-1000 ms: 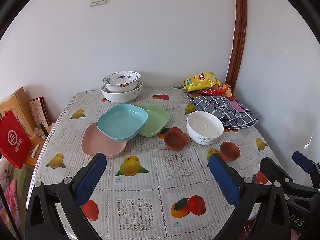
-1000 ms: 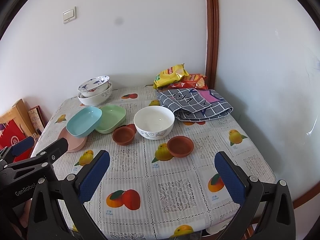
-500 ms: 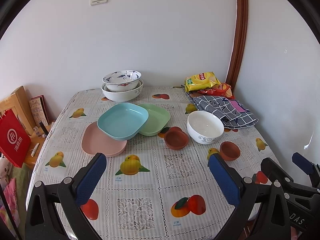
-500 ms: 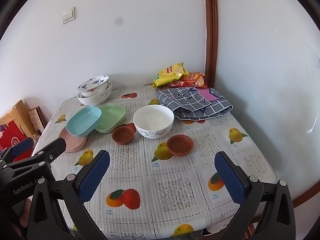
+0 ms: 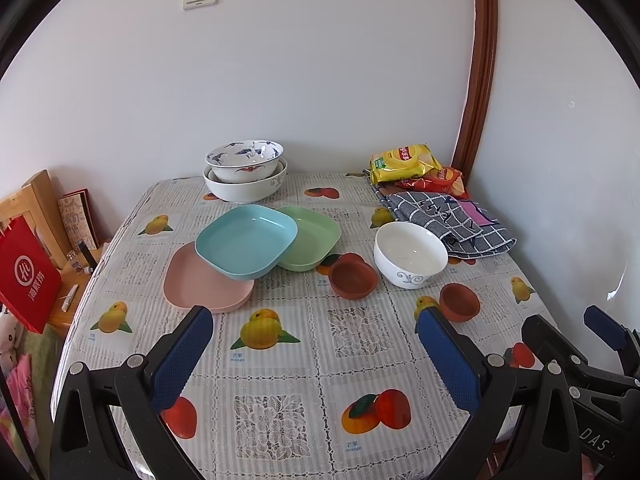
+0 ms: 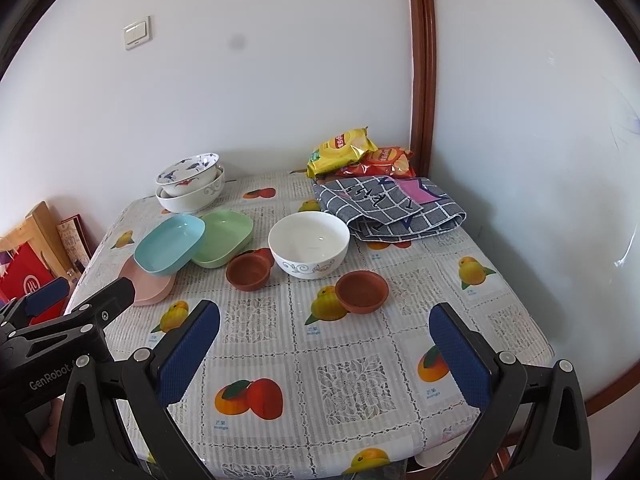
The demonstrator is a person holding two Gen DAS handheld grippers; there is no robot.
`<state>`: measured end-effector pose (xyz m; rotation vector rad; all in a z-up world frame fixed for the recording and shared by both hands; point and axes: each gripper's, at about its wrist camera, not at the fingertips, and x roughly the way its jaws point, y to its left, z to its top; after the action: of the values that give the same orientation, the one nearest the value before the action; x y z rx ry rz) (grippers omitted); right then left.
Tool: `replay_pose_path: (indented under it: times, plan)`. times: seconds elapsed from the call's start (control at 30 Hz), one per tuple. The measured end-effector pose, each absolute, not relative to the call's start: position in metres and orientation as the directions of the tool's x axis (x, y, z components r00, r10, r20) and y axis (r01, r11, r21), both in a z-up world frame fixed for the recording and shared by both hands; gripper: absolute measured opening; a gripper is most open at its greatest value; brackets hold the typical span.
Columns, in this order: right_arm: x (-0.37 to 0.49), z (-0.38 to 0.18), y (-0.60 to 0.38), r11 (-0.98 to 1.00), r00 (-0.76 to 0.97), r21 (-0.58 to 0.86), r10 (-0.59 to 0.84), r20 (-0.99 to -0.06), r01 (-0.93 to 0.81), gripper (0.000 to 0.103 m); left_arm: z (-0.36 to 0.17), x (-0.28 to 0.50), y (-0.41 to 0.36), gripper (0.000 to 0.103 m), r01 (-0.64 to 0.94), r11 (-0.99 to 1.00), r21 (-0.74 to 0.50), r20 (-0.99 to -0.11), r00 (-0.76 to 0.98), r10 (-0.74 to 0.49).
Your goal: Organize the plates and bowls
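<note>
Blue plate [image 5: 247, 241] leans on pink plate [image 5: 200, 282] and green plate [image 5: 310, 237], ahead of our left gripper [image 5: 314, 354]; stack unfinished, we judge. Both grippers gape, empty. 2 clay bowls [image 6: 361, 291] loose ahead of right gripper [image 6: 326, 350].

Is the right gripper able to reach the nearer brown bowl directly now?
Probably yes. The right gripper is open and empty, and only bare tablecloth lies between it and the nearer brown bowl, which stands apart from the white bowl.

Fruit-print table [image 5: 320, 360] bearing dishes [image 5: 248, 246]
</note>
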<state>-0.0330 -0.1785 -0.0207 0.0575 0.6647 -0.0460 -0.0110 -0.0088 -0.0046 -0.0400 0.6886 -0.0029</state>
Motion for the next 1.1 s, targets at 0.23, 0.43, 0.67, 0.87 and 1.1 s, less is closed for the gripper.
replay_pose_path:
  times: [0.23, 0.43, 0.67, 0.87, 1.1]
  plan:
    - [-0.035, -0.02, -0.179, 0.997, 0.789, 0.043, -0.023, -0.614, 0.063, 0.103, -0.003, -0.012, -0.008, 0.103, -0.012, 0.999, -0.042, -0.632, 0.775, -0.017]
    - [-0.034, -0.019, -0.18, 0.997, 0.79, 0.044, -0.02, -0.613, 0.06, 0.103, -0.003, -0.012, -0.007, 0.103, -0.013, 0.999, -0.042, -0.632, 0.775, -0.017]
    - [-0.034, -0.018, -0.18, 0.997, 0.793, 0.046, -0.018, -0.609, 0.059, 0.103, -0.003, -0.012, -0.007, 0.103, -0.013, 0.999, -0.041, -0.632, 0.775, -0.015]
    - [-0.03, -0.02, -0.177, 0.997, 0.794, 0.039, -0.025, -0.607, 0.062, 0.103, -0.006, -0.008, -0.001, 0.103, -0.014, 0.998, -0.054, -0.64, 0.768, -0.023]
    - [-0.017, -0.025, -0.167, 0.998, 0.794, 0.058, 0.007, -0.608, 0.037, 0.103, -0.014, 0.004, 0.012, 0.103, -0.035, 0.998, -0.055, -0.656, 0.755, -0.01]
